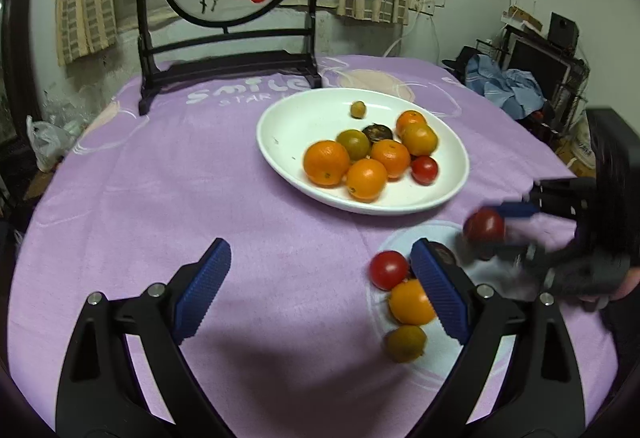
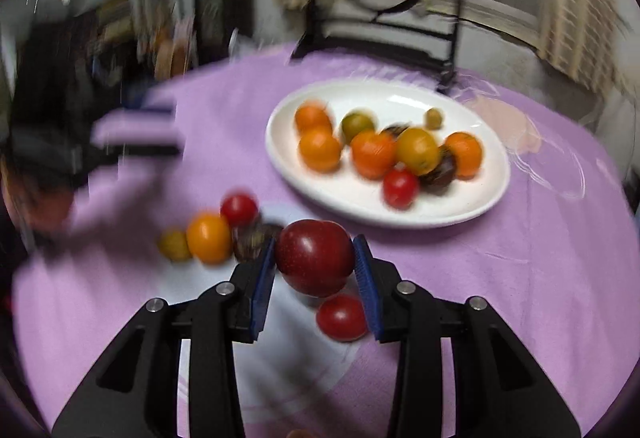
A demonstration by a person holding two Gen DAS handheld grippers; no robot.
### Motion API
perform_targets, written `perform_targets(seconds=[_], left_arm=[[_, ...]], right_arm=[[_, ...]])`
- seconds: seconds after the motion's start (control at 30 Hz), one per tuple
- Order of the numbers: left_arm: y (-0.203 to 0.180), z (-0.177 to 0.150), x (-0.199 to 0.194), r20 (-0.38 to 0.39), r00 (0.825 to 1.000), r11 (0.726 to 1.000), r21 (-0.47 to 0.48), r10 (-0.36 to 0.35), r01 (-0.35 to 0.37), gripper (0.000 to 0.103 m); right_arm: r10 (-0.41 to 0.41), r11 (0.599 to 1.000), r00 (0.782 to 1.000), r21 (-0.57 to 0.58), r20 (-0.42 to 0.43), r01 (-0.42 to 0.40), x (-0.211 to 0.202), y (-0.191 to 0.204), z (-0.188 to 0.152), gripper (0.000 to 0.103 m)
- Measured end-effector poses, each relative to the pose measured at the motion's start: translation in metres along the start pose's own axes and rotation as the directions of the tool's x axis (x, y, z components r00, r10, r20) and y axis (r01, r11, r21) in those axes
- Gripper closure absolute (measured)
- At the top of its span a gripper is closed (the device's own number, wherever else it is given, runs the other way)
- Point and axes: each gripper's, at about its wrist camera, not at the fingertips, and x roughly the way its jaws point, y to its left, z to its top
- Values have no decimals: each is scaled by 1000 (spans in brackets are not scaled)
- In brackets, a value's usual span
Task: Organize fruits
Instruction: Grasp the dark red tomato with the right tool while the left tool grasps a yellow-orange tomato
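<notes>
— Near the table's front edge, what's he got?
— A dark red plum (image 2: pixel 315 257), pinched in the right gripper (image 2: pixel 316 262) above the purple cloth (image 2: pixel 520 278), short of the white plate (image 2: pixel 472 206).
— The left gripper (image 1: pixel 320 290)?
— Fingers spread, empty.

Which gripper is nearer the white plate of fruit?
Right, narrowly. The right gripper, closed on a dark red fruit, sits just short of the white plate; the open left gripper hangs further back over the cloth.
</notes>
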Motion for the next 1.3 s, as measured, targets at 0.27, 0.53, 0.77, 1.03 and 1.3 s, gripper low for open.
perform_targets(seconds=[0.27, 0.53, 0.77, 1.03, 1.3], left_arm=[[-55, -22, 2, -64, 993, 958, 261, -104, 117, 16], [-68, -31, 28, -160, 985, 954, 282, -61, 105, 42], [-65, -31, 39, -192, 980, 963, 251, -53, 101, 42], [-65, -33, 51, -228, 973, 967, 239, -36, 92, 58], [-67, -33, 44, -206, 978, 966, 246, -27, 79, 59]], right_arm=[[62, 985, 992, 153, 110, -79, -24, -20, 10, 64], [53, 991, 995, 116, 79, -62, -18, -9, 8, 64], [52, 992, 995, 113, 84, -61, -20, -7, 9, 64], [50, 992, 995, 113, 84, -60, -19, -7, 8, 64], [55, 992, 995, 111, 84, -65, -19, -6, 8, 64]])
